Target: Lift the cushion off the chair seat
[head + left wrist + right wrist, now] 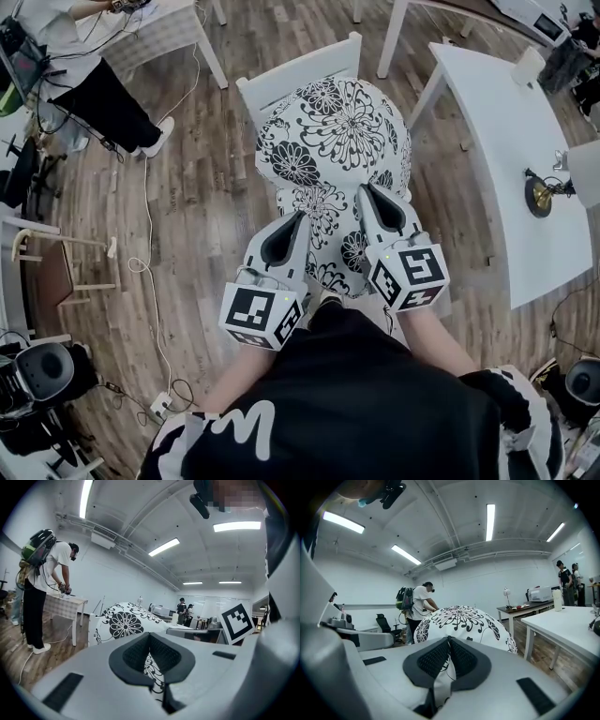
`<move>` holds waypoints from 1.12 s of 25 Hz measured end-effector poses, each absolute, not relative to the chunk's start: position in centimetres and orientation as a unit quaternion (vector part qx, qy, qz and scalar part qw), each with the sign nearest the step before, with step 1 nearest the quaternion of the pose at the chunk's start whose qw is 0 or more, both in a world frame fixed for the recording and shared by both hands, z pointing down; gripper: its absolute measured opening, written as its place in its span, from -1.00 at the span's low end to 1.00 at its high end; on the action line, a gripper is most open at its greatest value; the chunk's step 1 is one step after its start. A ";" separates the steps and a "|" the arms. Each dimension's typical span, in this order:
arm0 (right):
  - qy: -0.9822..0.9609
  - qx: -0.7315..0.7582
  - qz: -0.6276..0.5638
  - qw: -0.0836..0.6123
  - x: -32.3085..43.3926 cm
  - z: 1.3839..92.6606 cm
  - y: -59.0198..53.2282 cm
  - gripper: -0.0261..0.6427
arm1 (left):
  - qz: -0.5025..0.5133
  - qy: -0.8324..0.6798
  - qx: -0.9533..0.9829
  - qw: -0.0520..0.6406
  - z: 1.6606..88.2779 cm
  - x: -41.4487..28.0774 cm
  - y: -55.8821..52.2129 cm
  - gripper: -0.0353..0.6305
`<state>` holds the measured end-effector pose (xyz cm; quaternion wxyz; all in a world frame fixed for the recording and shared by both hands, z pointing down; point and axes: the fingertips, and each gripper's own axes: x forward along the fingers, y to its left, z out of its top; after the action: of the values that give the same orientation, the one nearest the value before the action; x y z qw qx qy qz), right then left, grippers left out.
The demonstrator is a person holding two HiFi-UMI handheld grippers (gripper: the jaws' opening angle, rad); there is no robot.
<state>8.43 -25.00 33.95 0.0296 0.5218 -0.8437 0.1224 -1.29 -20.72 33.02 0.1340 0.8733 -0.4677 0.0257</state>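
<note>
Head view, with both gripper views. A white chair (298,77) stands on a wood floor (206,216), its backrest at the top of the head view, and carries the only load in the scene: a round, domed cushion (333,141) printed with black flowers on white. The cushion covers the seat, and its far side lies close against the backrest. Whether its near edge is clear of the seat cannot be made out. The left tongs (298,221) and the right tongs (369,195) sit side by side at the cushion's near edge, both pointing towards the backrest. In the left gripper view the two dark, ribbed pads (136,654) are closed together, with a fold of the printed fabric pinched between them. The right gripper view shows the same closed grip, with a strip of the cushion's cover running down between its pads (434,658). To the right of the chair stands a white table (497,131) with a small lamp (544,192) on it. A person (98,89) stands at another table at the upper left.
</note>
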 end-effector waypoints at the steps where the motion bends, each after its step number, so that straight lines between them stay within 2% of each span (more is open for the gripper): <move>1: -0.844 0.521 0.123 0.029 8.3 33.8 -24.7 -0.83 | 0.031 -0.469 0.872 0.137 33.1 -1.4 -20.5 -0.88; 14: -0.841 0.524 0.131 0.022 7.0 31.6 -21.1 -0.83 | 0.075 -0.481 0.858 0.162 33.0 -3.8 -17.7 -0.88; 20: -0.835 0.536 0.122 0.020 3.2 32.1 -12.7 -0.83 | 0.074 -0.471 0.860 0.181 34.3 -8.0 -10.1 -0.88; 28: -0.828 0.550 0.110 0.016 1.3 31.3 -6.7 -0.83 | 0.077 -0.460 0.870 0.158 33.1 -9.6 -4.4 -0.88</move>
<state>1.25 -6.67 31.25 0.0162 0.5496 -0.8280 0.1103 -9.58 -4.36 33.11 0.1582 0.8704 -0.4599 0.0767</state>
